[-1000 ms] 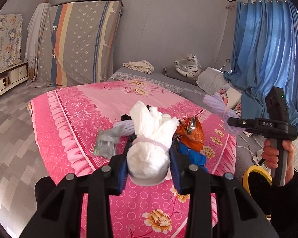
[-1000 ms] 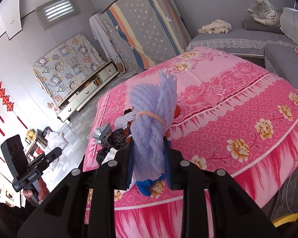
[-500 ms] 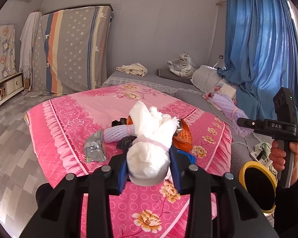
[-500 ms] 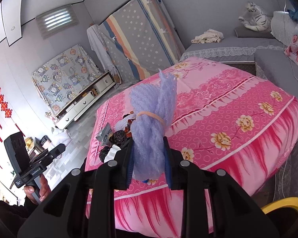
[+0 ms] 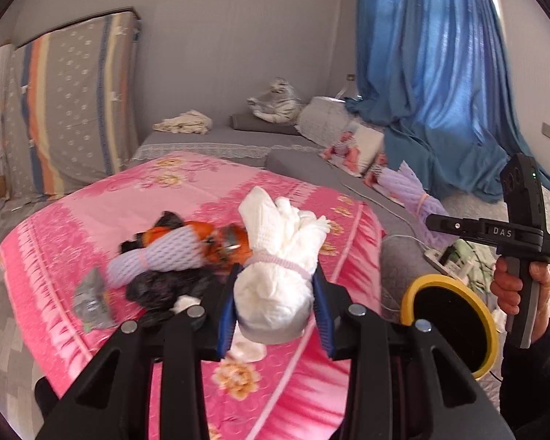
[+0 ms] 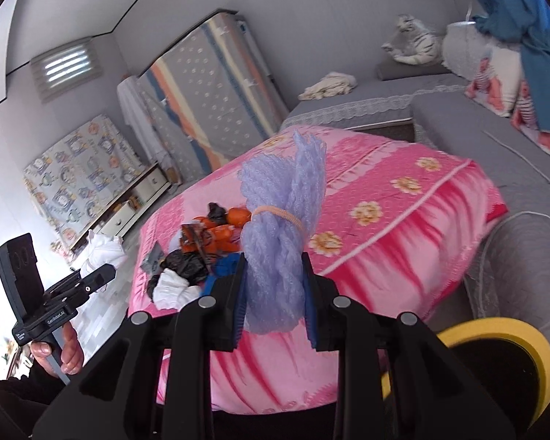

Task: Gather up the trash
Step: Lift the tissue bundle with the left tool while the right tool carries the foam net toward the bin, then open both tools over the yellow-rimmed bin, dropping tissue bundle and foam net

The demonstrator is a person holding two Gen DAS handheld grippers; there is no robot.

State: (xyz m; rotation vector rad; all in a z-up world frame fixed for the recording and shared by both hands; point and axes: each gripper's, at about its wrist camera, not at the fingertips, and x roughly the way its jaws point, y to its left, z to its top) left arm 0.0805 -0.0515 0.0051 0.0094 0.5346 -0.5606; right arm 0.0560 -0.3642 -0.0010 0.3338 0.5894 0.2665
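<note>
A white foam net bundle [image 5: 275,293] is clamped in the left tongs [image 5: 275,315], and a purple foam net bundle [image 6: 278,256] is clamped in the right tongs [image 6: 275,300], both held above the bed's edge. More trash [image 5: 172,256] lies piled on the pink bedspread [image 5: 91,212]. A yellow-rimmed bin [image 5: 454,315] stands beside the bed.

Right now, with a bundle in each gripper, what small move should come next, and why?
Probably carry both toward the yellow bin and stop over its opening. The left gripper is shut on the white bundle, the right gripper on the purple bundle; both are off the bed, and the bin sits low beside it.
</note>
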